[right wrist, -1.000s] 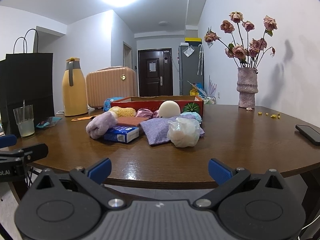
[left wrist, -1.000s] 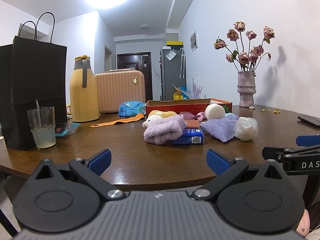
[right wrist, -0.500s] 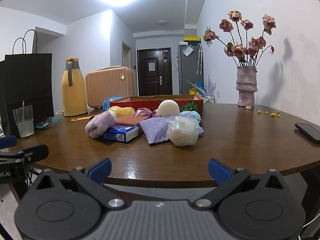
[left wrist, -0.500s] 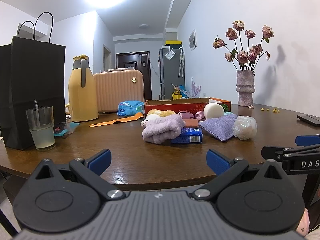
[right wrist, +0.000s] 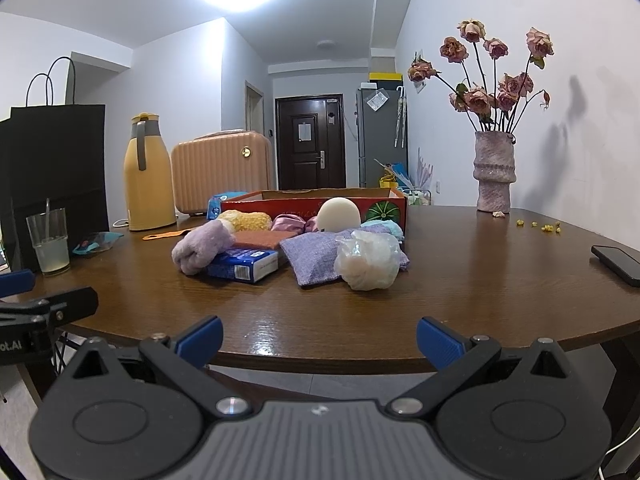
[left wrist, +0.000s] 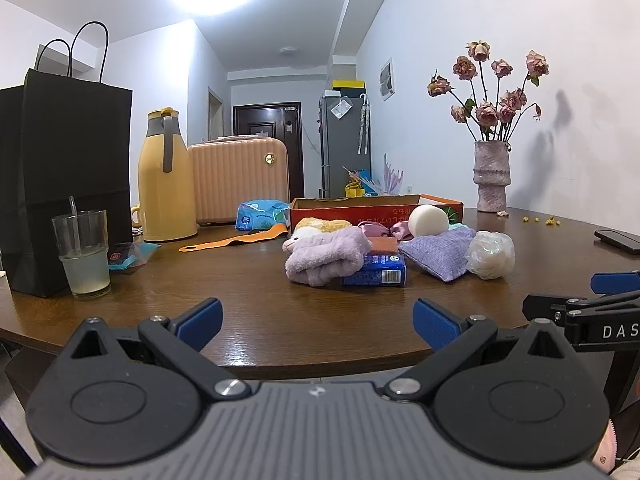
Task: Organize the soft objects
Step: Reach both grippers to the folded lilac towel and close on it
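Observation:
Soft objects lie in a pile on the round wooden table (left wrist: 256,320) before a red cardboard box (left wrist: 376,207): a lilac fluffy cloth (left wrist: 326,258), a blue tissue pack (left wrist: 376,274), a purple fabric pouch (left wrist: 438,252), a white mesh puff (left wrist: 491,255), a cream sponge ball (left wrist: 428,221), a yellow plush (left wrist: 322,225) and a pink satin piece (left wrist: 376,229). In the right wrist view the puff (right wrist: 368,260) and pouch (right wrist: 312,258) are nearest. My left gripper (left wrist: 318,322) and right gripper (right wrist: 320,338) are both open and empty, at the table's near edge.
A black paper bag (left wrist: 60,176), a glass of cloudy drink (left wrist: 82,254), a yellow thermos (left wrist: 166,182) and a peach case (left wrist: 240,180) stand at the left. A vase of dried roses (left wrist: 491,176) and a phone (left wrist: 618,241) are at the right.
Both views have shifted very slightly; the pile sits a touch lower and farther. Both grippers remain open and empty.

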### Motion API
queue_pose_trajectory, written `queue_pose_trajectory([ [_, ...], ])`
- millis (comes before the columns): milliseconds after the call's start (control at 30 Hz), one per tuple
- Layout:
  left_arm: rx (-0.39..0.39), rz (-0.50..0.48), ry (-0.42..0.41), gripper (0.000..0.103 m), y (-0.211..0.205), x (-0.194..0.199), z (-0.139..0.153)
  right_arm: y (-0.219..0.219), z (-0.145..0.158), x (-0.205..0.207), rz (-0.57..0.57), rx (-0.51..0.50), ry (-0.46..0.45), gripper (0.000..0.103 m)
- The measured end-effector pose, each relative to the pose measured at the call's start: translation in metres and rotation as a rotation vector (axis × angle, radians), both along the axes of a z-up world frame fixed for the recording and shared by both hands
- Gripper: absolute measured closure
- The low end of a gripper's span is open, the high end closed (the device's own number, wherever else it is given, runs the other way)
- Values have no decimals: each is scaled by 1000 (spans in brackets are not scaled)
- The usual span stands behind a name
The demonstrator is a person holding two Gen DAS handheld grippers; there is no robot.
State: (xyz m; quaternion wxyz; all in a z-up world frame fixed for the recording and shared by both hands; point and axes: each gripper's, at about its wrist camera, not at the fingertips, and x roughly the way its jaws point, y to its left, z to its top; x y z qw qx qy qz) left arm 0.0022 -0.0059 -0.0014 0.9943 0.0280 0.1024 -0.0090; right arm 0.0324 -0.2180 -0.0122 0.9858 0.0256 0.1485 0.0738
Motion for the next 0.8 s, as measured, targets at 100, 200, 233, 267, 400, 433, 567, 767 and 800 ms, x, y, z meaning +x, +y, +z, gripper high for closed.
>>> queue_pose_trajectory([
  [100, 0, 0, 0, 0, 0, 0, 0, 0, 0, 0, 0, -1, -1, 0],
  [200, -1, -2, 0, 0, 0, 0, 0, 0, 0, -1, -1, -1, -6, 0],
  [233, -4, -4, 1, 0, 1, 2, 0, -1, 1, 0, -1, 0, -8, 0],
  [267, -7, -3, -4, 0, 1, 4, 2, -2, 2, 0, -4, 2, -12, 0],
  [400, -18, -20, -22, 0, 4, 34, 13, -6, 10, 16, -11, 1, -37, 0],
  [433, -29, -23, -7, 0, 5, 47, 16, -7, 13, 24, -8, 3, -37, 0],
  [567, -39, 8, 22, 0, 11, 88, 25, -3, 20, 57, 65, 47, -32, 1],
  [767, -123, -28, 91, 0, 38, 143, 35, 20, 26, 102, 168, 83, 3, 27],
  [800, -123, -39, 101, 0, 42, 153, 37, 24, 29, 111, 194, 98, 20, 32],
])
